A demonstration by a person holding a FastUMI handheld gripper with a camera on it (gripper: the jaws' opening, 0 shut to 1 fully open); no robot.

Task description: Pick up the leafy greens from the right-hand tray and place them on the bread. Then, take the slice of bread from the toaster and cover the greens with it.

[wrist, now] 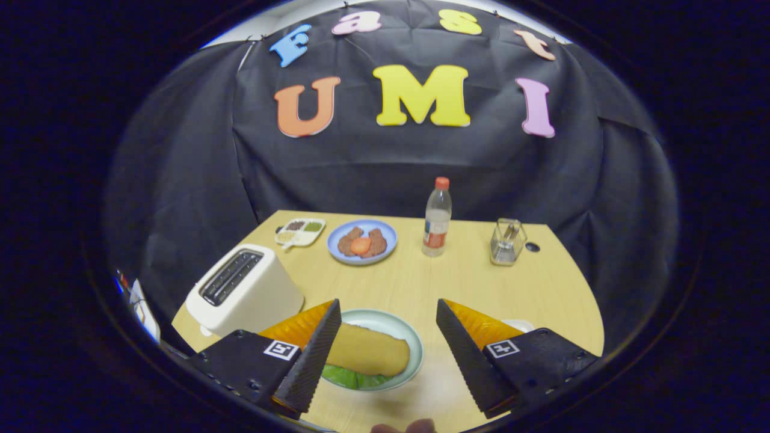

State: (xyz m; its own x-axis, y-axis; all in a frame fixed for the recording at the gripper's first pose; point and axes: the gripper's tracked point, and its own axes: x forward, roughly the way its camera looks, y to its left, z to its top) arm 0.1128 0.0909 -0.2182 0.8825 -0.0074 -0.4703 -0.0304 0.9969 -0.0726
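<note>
Two fingers of the tool [385,355] stand wide apart and hold nothing; it hangs released above the near part of the table [457,282]. Between and just ahead of them sits a pale green plate [404,332], and on it a slice of bread [370,350] lies over the leafy greens [352,379], whose edge peeps out from under the near side. The left finger overlaps the plate's near-left rim in this view; whether it touches I cannot tell.

By my judgement the covering looks done, so the risks now are small ones. A careless pull-back could catch the left finger on the plate rim or the bread and slide the top slice off the greens. The greens stick out only on one side, which suggests the slice sits a little off centre and could tip if nudged.

To the left, just beside the plate, stands the white toaster [243,288]; no bread shows above its slots. Farther off are a blue plate [362,242] with browned pieces and something orange, a small divided dish [300,231], a water bottle [437,218] and a clear glass holder [507,242], all well apart from the tool. A white rim [518,325] shows behind the right finger; I cannot tell what it is.
</note>
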